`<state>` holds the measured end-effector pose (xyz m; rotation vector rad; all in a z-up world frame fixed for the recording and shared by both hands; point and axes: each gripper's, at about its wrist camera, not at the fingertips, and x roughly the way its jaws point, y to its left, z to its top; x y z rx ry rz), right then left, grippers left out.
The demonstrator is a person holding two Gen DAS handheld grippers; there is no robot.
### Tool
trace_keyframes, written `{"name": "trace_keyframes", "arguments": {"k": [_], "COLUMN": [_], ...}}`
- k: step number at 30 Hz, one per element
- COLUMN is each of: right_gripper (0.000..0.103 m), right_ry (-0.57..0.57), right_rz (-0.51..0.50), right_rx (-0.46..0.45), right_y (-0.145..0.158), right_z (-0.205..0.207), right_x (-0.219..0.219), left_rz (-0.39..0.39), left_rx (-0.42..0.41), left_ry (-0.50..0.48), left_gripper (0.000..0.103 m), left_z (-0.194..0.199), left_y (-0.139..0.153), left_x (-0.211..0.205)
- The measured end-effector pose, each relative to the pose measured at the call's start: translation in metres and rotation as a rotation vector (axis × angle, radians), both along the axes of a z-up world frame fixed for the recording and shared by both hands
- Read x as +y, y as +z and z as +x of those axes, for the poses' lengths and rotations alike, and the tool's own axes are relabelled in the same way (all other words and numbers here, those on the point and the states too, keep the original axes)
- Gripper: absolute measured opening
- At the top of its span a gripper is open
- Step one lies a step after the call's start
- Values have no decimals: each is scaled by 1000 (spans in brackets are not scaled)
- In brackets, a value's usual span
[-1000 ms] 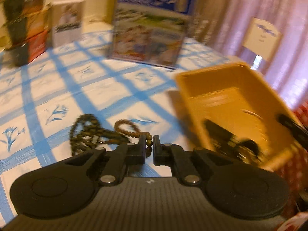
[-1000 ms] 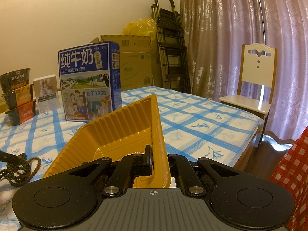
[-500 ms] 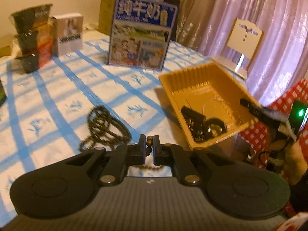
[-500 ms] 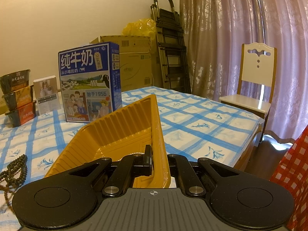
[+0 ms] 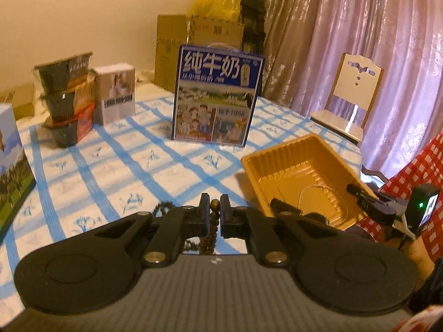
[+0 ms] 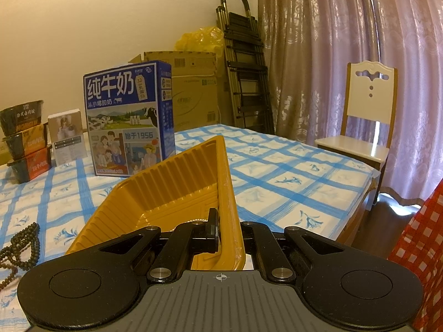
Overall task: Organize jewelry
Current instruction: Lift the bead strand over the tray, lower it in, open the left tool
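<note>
Lifted: one bead string (image 5: 211,221), one tray (image 5: 301,177).

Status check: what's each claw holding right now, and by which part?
Left claw pinches the bead string by a single bead, the rest hanging. Right claw clamps the yellow tray by its near rim.

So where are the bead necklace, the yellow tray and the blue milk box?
bead necklace (image 5: 215,204), left wrist view, bead pinched between the fingers.
yellow tray (image 6: 177,177), right wrist view, ribbed inner wall.
blue milk box (image 6: 124,116), right wrist view, front face.
</note>
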<state>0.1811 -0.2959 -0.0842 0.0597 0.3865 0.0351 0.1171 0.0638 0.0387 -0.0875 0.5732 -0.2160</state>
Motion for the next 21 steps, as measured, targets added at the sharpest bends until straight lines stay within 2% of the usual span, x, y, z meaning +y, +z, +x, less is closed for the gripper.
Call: {"name": "trace_keyframes", "arguments": {"k": [11,18,21], "right_gripper": [5,5,5], "right_ry": [4,4,4], "right_rz": [-3,0,1], "right_rx": [-5,-5,-5], "right_y": [2,3,3], "right_z": [2,2,3], "right_x": [1,3,3], "left_rz": [-20,-32,-64], "left_rx": [-90,-164,-206], "left_ry": [-60,-151,-206], "left_gripper": [6,6,6], "left_z": [13,24,32], "left_y": [38,65,77], "left_x": [-14,-40,-58]}}
